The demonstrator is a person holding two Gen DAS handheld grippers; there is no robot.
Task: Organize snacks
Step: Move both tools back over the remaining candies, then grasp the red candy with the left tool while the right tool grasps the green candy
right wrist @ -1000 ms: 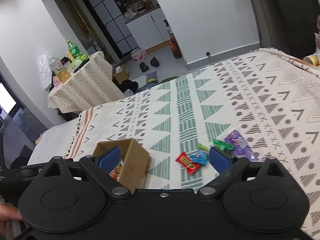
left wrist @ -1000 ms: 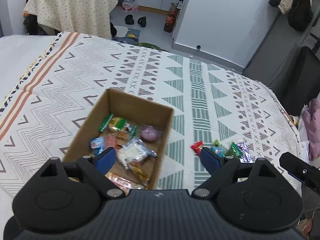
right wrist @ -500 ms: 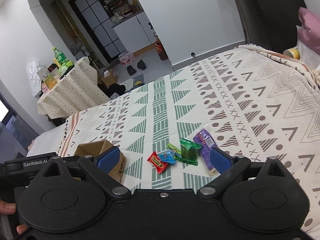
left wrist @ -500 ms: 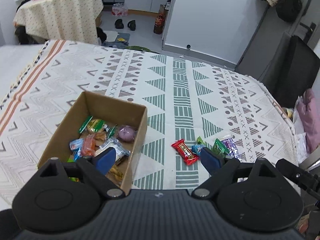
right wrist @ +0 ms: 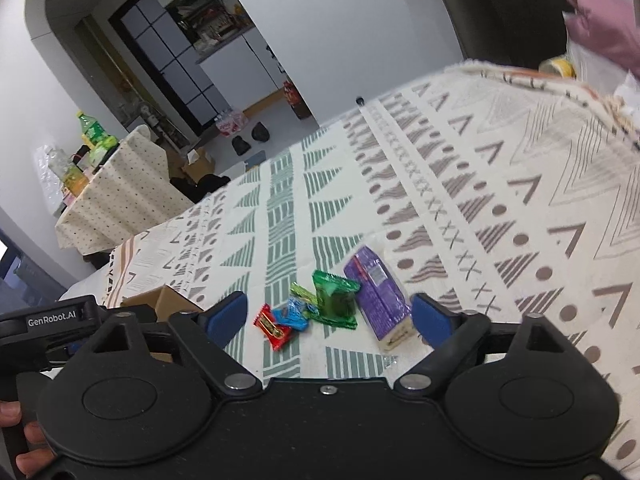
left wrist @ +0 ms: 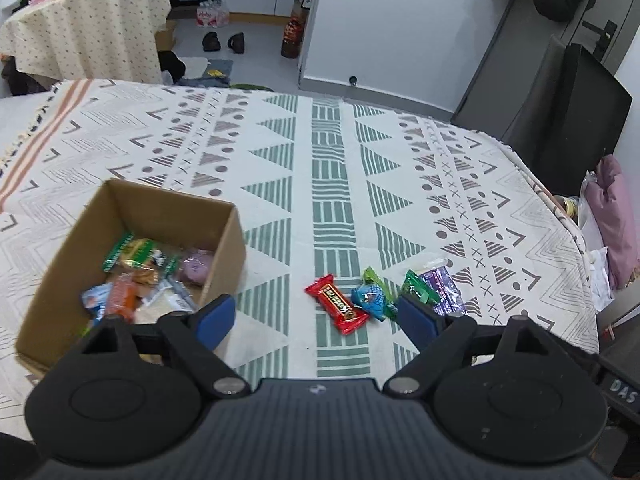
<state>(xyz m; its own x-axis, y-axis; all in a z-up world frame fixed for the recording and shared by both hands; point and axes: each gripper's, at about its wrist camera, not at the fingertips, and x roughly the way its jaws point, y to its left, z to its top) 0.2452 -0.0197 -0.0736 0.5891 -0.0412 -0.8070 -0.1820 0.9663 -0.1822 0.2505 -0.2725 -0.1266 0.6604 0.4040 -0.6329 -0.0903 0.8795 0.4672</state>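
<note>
5 snacks lie loose on the patterned cloth of the surface (left wrist: 328, 152), just right of the cardboard box (left wrist: 224, 240): a red bar (left wrist: 337, 304), a blue packet (left wrist: 370, 300), a small green twist (left wrist: 372, 276), a green packet (right wrist: 335, 300) and a purple pack (right wrist: 380, 292). Both claws, left claw (left wrist: 316, 316) and right claw (right wrist: 330, 316), are spread wide and hold nothing. We judge the purple pack the right claw's likeliest pick. We should lower squarely over it, straddle its narrow sides, keep the left pad off the green packet touching it, then close gently.
</note>
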